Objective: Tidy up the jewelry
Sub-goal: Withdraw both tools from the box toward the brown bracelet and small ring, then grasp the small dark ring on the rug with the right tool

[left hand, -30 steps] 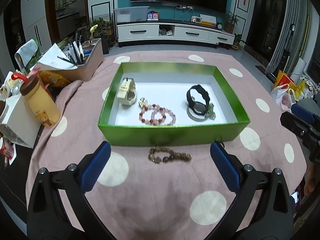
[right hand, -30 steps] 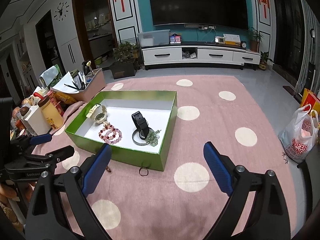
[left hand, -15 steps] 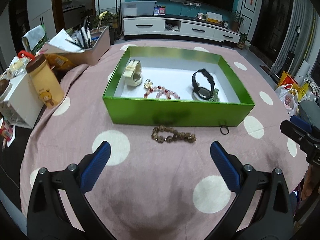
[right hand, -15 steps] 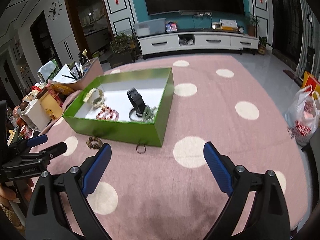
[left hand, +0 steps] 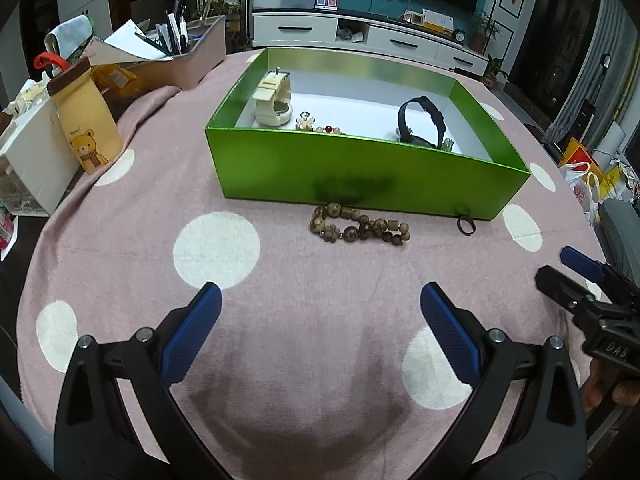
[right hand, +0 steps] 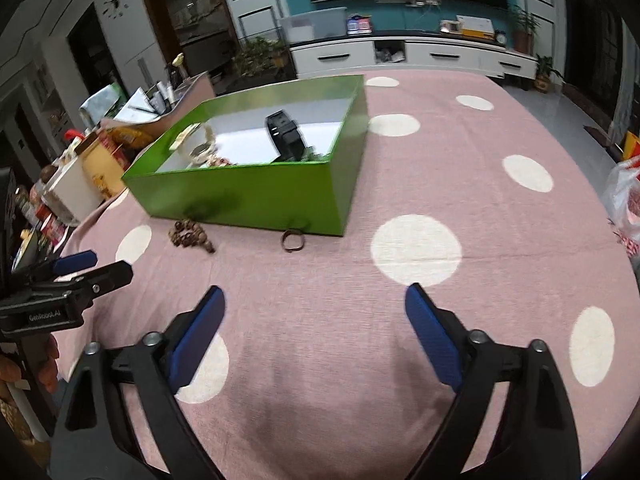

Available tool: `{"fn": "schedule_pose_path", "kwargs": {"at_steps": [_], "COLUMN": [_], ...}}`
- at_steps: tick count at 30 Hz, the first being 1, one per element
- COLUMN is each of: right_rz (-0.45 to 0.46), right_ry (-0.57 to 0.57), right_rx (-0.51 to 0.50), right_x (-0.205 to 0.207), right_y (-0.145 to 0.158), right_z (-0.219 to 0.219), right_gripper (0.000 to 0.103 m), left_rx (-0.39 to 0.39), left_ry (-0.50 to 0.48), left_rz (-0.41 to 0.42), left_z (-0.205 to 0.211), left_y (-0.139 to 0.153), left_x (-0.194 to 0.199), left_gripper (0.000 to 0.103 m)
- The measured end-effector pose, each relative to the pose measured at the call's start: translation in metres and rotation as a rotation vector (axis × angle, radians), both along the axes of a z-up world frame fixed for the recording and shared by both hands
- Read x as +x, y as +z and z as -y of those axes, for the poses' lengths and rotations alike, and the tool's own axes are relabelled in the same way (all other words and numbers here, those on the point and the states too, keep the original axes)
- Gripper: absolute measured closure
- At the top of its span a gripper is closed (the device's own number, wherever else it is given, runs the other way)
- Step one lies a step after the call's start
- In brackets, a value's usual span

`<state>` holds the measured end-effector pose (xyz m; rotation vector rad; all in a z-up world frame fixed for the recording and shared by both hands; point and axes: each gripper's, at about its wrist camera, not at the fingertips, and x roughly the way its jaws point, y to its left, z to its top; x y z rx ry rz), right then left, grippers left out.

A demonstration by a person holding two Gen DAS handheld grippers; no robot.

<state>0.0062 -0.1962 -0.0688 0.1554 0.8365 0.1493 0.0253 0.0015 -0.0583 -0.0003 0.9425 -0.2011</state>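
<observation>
A green box [left hand: 360, 172] [right hand: 256, 196] stands on the pink dotted cloth. Inside it lie a cream watch [left hand: 274, 98], a black watch [left hand: 420, 120] [right hand: 286, 140] and a pink bead bracelet [left hand: 324, 128]. A brown bead bracelet [left hand: 360, 228] [right hand: 190, 236] and a small dark ring [left hand: 466, 225] [right hand: 293, 240] lie on the cloth in front of the box. My left gripper [left hand: 320, 312] is open and empty, low over the cloth short of the bracelet. My right gripper [right hand: 314, 308] is open and empty, short of the ring.
At the left stand a yellow bear bottle [left hand: 86, 116], a white box [left hand: 28, 160] and a pink organizer with pens [left hand: 184, 54]. The right gripper shows at the right edge of the left wrist view [left hand: 588, 292]. A plastic bag [right hand: 626, 204] lies beyond the table's right edge.
Both grippers have dropped lower and pulled back toward the table's near edge; the box now shows from a flatter angle. Both stay open and empty.
</observation>
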Motion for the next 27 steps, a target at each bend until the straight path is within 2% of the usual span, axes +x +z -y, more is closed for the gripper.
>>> {"fn": "schedule_pose_path", "kwargs": {"at_steps": [6, 13, 23, 27], "right_rz": [-0.018, -0.038, -0.039, -0.043], "right_ry": [0.052, 0.055, 0.038, 0.021], "right_rx": [0.005, -0.005, -0.029, -0.032], "right_x": [0.015, 0.038, 0.06, 0.068], "right_y": [-0.013, -0.028, -0.033, -0.032], "right_z": [-0.012, -0.023, -0.035, -0.036], "right_gripper": [0.037, 0.056, 0.063, 0.072], "left_rx": [-0.005, -0.006, -0.004, 0.002], "left_ry": [-0.001, -0.004, -0.013, -0.021], "left_rz": [-0.016, -0.029, -0.026, -0.023], "left_z": [-0.001, -0.001, 0.001, 0.005], "left_y": [-0.008, -0.015, -0.016, -0.017], "left_x": [0.003, 0.009, 0.02, 0.026], "left_gripper": [0.002, 0.002, 0.002, 0.002]}}
